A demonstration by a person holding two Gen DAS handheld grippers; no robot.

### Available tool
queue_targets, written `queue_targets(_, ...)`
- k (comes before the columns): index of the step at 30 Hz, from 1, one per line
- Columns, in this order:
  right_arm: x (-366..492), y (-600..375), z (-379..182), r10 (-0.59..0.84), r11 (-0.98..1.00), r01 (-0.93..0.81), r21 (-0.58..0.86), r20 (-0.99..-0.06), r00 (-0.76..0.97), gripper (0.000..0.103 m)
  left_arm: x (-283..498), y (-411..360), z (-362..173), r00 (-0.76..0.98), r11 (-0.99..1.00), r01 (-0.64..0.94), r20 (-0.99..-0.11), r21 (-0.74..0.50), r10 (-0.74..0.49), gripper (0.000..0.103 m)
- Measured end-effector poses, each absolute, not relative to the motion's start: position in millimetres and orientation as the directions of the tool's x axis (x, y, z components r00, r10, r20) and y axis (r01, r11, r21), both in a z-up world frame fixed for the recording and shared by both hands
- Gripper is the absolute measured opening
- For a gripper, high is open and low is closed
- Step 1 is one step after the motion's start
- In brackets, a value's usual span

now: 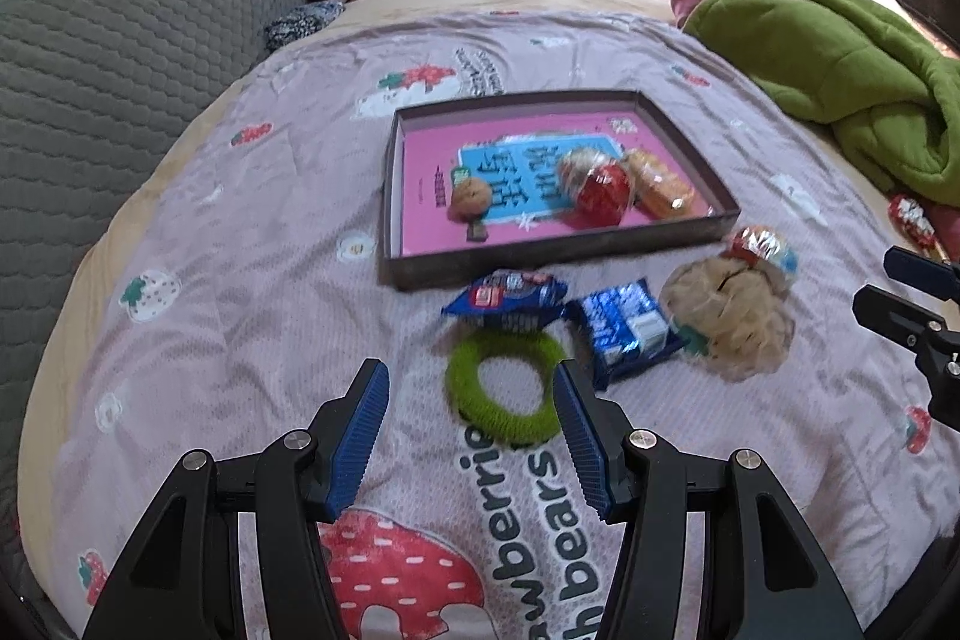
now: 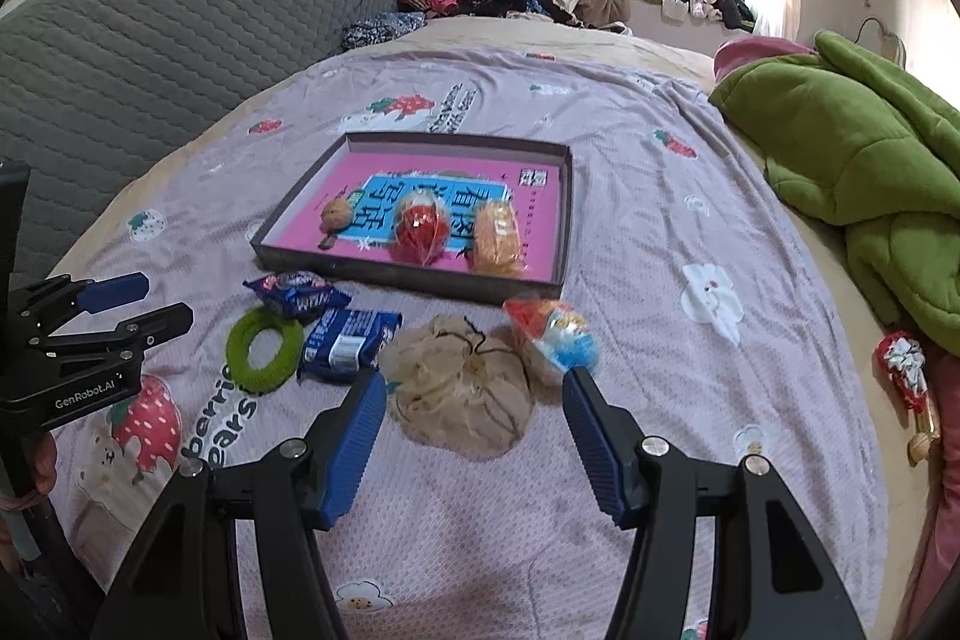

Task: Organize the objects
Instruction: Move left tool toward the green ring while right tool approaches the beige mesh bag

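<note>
Both views are blurred, so wrapper print is unreadable. Your left claw (image 1: 471, 385) stands wide open, holding nothing; the green ring (image 1: 507, 388) lies on the bed (image 1: 240, 280) between its tips, nearer the right finger. Just beyond are two blue snack packets (image 1: 507, 298) (image 1: 627, 328). The tray (image 2: 561, 220) past them holds a small brown item, a red-wrapped item and an orange one. Your right claw (image 2: 474, 391) is equally wide and empty, the tan drawstring pouch (image 2: 462, 388) between its tips; a colourful wrapped snack (image 2: 555, 334) sits at the pouch's right.
</note>
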State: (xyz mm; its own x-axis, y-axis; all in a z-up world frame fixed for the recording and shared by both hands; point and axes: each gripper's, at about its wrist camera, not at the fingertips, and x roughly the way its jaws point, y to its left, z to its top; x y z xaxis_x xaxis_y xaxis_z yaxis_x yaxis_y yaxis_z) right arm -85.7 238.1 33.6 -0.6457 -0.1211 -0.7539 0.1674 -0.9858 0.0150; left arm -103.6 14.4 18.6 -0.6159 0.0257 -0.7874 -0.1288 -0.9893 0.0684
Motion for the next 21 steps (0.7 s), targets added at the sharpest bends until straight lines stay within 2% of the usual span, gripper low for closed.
queue_targets(13, -84.5, 231.2, 8.1, -0.118, -0.985, 0.174, 0.011, -0.775, -0.621, 0.061, -103.2, 10.9, -14.6, -0.571, -0.99, -0.125, -0.821, 0.069, 0.015, 0.059)
queue_targets(21, -83.3, 227.0, 0.7, -0.119, -0.983, 0.181, 0.008, -0.781, -0.613, 0.061, -100.1, 10.2, -17.7, -0.564, -0.991, -0.127, -0.825, 0.051, 0.029, 0.059)
